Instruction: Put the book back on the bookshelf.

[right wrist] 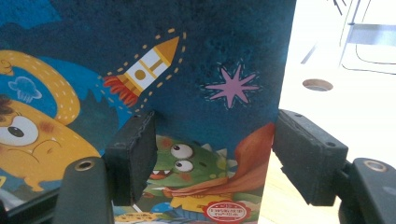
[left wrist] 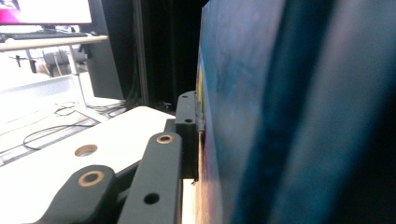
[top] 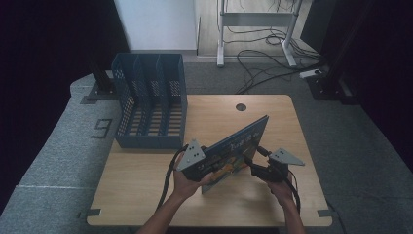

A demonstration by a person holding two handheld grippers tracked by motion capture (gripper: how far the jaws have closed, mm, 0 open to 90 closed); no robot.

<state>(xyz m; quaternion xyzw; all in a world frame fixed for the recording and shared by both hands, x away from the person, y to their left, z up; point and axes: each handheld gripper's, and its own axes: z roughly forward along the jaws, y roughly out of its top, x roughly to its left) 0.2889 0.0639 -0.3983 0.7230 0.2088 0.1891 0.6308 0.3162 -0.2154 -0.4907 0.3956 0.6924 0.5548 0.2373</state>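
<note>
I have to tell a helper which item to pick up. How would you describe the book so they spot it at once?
On the light wooden table, in front of the dark blue file rack, the book stands on edge near the front. The left gripper is clamped on it. It is the only flat thing there, with a dark blue cover showing a rocket and cartoon monsters.

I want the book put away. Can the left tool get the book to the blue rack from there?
Probably yes. The left tool is shut on the book, and bare table lies between it and the rack.
</note>
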